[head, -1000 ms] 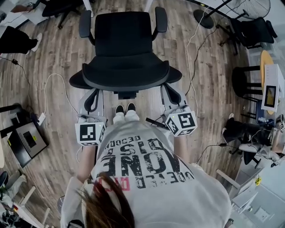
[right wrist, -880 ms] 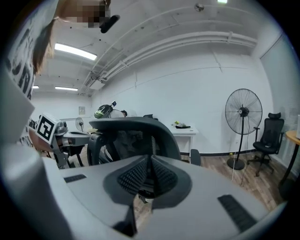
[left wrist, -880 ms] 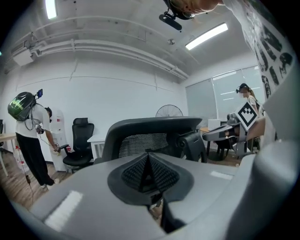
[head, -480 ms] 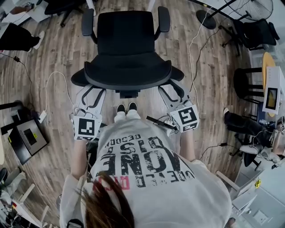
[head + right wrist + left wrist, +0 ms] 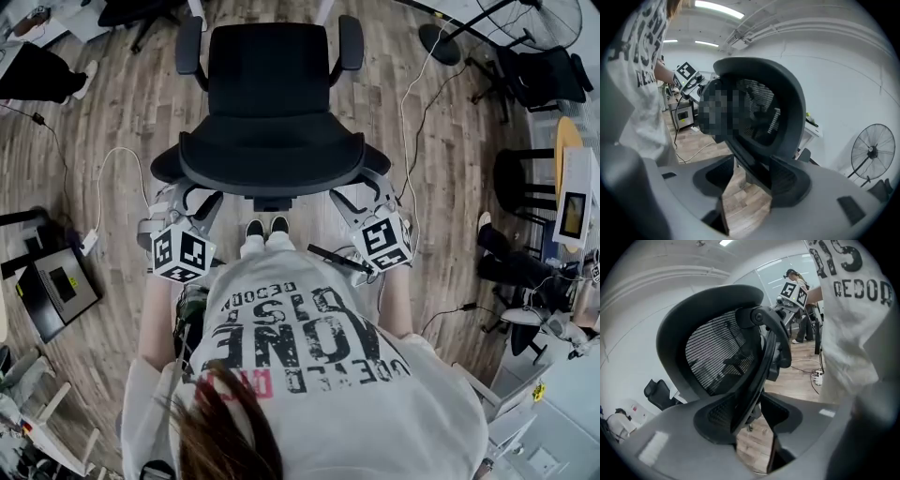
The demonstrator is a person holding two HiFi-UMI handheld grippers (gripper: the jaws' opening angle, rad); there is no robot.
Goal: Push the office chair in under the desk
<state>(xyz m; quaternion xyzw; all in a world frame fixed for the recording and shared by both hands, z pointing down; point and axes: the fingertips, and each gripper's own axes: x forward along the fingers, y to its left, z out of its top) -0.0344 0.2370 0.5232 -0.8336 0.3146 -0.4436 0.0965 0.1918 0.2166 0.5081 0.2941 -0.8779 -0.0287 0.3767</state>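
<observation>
The person's grey printed shirt (image 5: 309, 375) is filling the bottom of the head view, with dark shoes (image 5: 264, 228) showing just beyond its hem.

- Left gripper (image 5: 185, 199): it is pointing forward and down at the left end of the backrest (image 5: 272, 164). In the left gripper view, the left gripper (image 5: 754, 420) has just been opening its jaws. They are standing wide apart with the dark backrest rim running between them, and the pads are not pressing on it.
- Right gripper (image 5: 367, 195): it is mirroring this at the right end of the backrest. In the right gripper view, the right gripper (image 5: 752, 180) has also just been opening. Its jaws are spread wide and the rim is passing between them without being clamped.
- Office chair (image 5: 267, 103): it is standing on the wood floor (image 5: 122, 122) directly ahead of the person. Its mesh back is facing the person, and its seat (image 5: 267, 84) and both armrests are pointing away.
- Surroundings: a white cable (image 5: 103, 178) is trailing over the floor to the left. A standing fan (image 5: 872, 150) is showing far off in the right gripper view.
</observation>
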